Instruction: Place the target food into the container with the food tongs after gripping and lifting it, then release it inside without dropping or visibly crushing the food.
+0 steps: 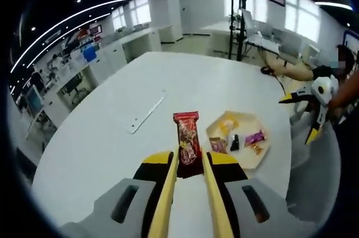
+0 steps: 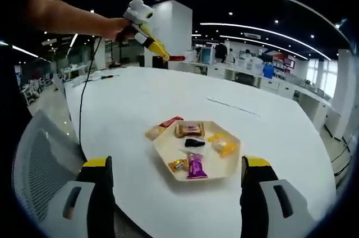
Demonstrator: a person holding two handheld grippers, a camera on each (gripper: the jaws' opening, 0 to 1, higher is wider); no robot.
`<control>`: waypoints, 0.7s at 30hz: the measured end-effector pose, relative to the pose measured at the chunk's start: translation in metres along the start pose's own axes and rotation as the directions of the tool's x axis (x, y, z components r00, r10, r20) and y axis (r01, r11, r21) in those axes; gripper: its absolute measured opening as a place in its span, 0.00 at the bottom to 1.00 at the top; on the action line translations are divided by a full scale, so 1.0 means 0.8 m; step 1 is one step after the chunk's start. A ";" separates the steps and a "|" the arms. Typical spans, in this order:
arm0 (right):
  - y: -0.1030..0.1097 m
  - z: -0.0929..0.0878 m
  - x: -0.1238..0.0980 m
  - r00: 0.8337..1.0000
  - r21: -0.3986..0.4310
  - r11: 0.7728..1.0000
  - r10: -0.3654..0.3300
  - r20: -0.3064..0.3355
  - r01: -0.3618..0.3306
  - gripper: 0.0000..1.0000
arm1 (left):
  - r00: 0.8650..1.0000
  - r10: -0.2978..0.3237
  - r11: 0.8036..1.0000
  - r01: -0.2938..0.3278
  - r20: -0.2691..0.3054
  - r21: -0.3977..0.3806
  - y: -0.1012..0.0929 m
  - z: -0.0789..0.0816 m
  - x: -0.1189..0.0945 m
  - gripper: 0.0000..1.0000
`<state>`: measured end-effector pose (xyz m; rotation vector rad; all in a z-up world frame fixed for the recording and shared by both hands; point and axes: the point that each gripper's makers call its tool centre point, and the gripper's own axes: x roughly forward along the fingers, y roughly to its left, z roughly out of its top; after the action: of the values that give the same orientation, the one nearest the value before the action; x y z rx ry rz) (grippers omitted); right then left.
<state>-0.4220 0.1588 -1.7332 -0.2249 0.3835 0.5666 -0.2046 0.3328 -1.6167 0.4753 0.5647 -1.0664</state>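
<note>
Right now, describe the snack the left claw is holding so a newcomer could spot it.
On the white round table, left of the beige tray of snacks, the left claw grips a long red wrapper. It is the packet outside the tray, longer than the small ones inside.

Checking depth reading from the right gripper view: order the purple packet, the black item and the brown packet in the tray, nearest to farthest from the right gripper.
1. Purple packet, at the tray's near edge.
2. Black item, mid-tray.
3. Brown packet, at the far side.
</note>
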 end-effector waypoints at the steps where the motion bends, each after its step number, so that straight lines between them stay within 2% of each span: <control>1: 0.003 0.000 0.001 1.000 -0.009 1.000 0.003 -0.003 -0.004 0.93 | 1.000 0.001 1.000 -0.001 0.003 0.001 -0.001 0.001 -0.004 0.20; 8: 0.007 -0.003 0.002 1.000 -0.032 0.999 0.015 -0.016 -0.015 0.93 | 1.000 0.003 1.000 -0.003 0.004 0.008 -0.006 -0.001 -0.019 0.19; 11: 0.003 -0.001 0.001 1.000 -0.014 1.000 0.005 -0.006 -0.005 0.93 | 1.000 -0.004 1.000 0.004 0.003 0.009 -0.014 -0.002 -0.019 0.19; 16: 0.014 -0.004 0.004 0.999 -0.077 0.997 0.019 -0.028 -0.021 0.95 | 1.000 -0.008 1.000 0.008 -0.006 0.030 -0.029 -0.001 -0.017 0.19; 21: 0.010 -0.004 0.002 1.000 -0.079 0.997 0.011 -0.024 -0.013 0.95 | 1.000 -0.019 0.999 0.019 -0.007 0.038 -0.040 0.004 -0.016 0.19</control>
<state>-0.4259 0.1649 -1.7379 -0.3055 0.3857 0.5918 -0.2376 0.3264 -1.6090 0.5079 0.5558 -1.0956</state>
